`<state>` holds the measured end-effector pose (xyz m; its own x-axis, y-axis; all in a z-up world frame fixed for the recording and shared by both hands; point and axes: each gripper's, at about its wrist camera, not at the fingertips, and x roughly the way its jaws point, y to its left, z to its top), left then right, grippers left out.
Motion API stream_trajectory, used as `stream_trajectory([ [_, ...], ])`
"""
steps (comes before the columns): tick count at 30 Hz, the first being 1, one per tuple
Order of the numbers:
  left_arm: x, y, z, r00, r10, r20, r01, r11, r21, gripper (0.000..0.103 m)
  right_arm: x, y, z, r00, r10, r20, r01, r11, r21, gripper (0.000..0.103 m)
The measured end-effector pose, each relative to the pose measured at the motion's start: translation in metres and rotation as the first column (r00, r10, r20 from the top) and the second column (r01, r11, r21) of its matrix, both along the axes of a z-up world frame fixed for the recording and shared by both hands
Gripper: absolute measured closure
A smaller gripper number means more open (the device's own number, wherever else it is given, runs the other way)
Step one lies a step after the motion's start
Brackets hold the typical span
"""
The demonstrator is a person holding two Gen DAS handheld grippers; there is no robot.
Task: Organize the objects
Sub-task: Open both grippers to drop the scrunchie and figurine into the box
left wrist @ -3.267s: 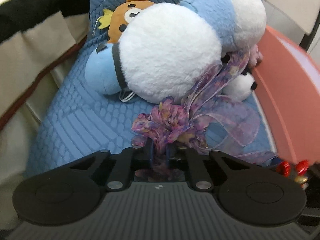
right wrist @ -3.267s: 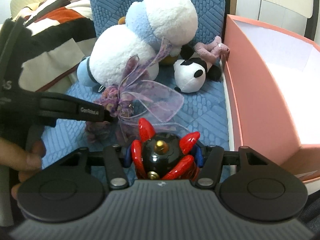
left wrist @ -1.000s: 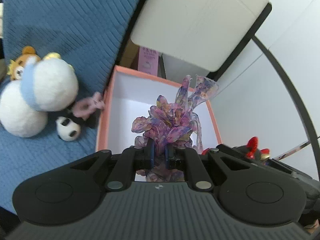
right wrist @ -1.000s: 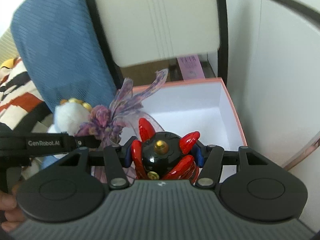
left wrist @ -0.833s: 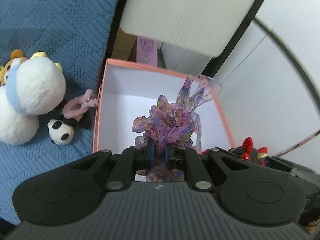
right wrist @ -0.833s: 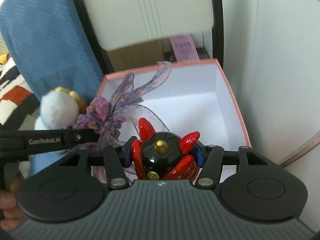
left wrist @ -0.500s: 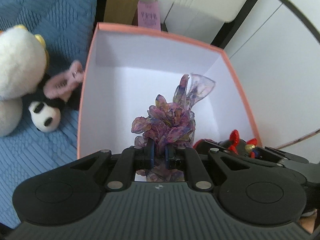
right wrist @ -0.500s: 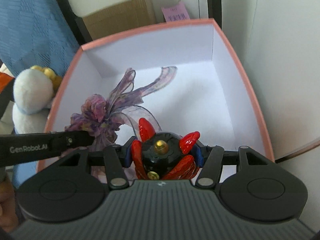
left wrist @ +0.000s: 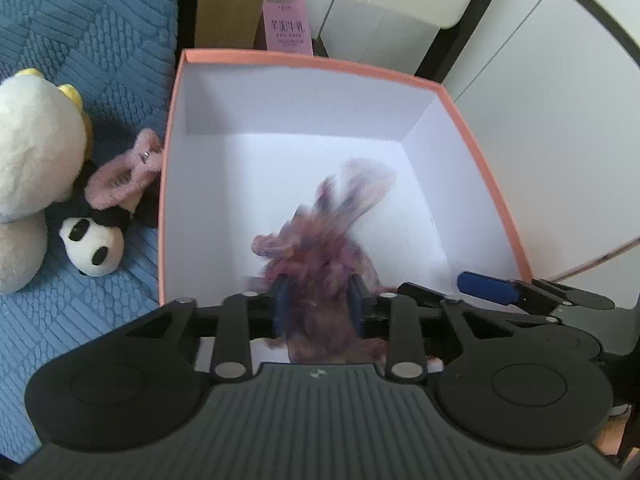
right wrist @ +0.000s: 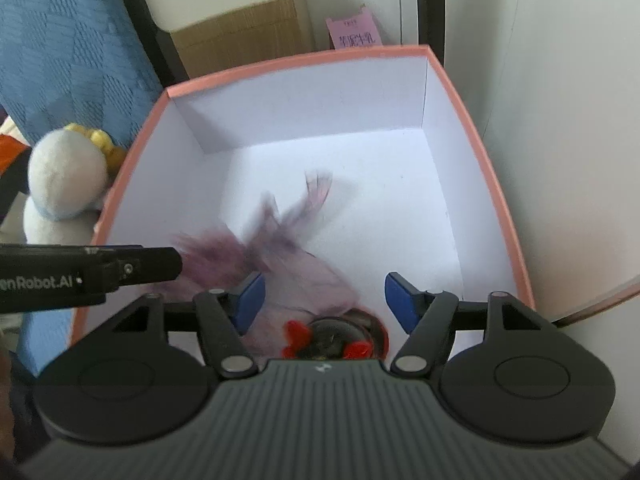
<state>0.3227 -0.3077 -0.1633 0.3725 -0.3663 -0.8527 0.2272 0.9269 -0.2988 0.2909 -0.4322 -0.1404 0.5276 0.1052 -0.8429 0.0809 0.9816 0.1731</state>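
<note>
As both my claws spread, the purple ribbon bow (left wrist: 320, 248) slips from my left claw (left wrist: 318, 306) and the red-and-black toy (right wrist: 326, 338) drops below my right claw (right wrist: 324, 300), both straight down into the pink box (left wrist: 172, 160)

The box (left wrist: 170, 160) is salmon-pink outside, white inside. The ribbon bow (left wrist: 320, 248) is mottled purple and pink. The toy (right wrist: 328, 338) is black with red spikes. The panda (left wrist: 90, 246) is black-and-white; the cushion (left wrist: 80, 40) is blue with a woven pattern.
</note>
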Motion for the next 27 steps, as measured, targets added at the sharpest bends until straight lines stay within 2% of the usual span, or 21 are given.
stream_trajectory([
  [4, -0.007, 0.006, 0.018, 1.0, 0.004, 0.023, -0.003, 1.0, -0.019, 0.059, -0.011, 0.004, 0.024, 0.999, -0.023, 0.037, 0.023, 1.0, 0.005, 0.034],
  [14, -0.049, 0.04, 0.077, 0.99, 0.01, 0.141, 0.001, 0.997, -0.077, 0.058, -0.059, 0.032, 0.099, 0.983, -0.067, 0.173, 0.064, 0.998, 0.021, 0.034],
  [20, -0.084, 0.073, 0.115, 0.976, 0.021, 0.218, 0.003, 0.994, -0.11, 0.058, -0.089, 0.058, 0.135, 0.966, -0.071, 0.249, 0.067, 0.997, 0.024, 0.034],
  [27, -0.129, 0.12, 0.149, 0.957, 0.028, 0.289, 0.004, 0.994, -0.108, 0.058, -0.135, 0.091, 0.166, 0.942, -0.082, 0.325, 0.072, 0.997, 0.04, 0.034],
])
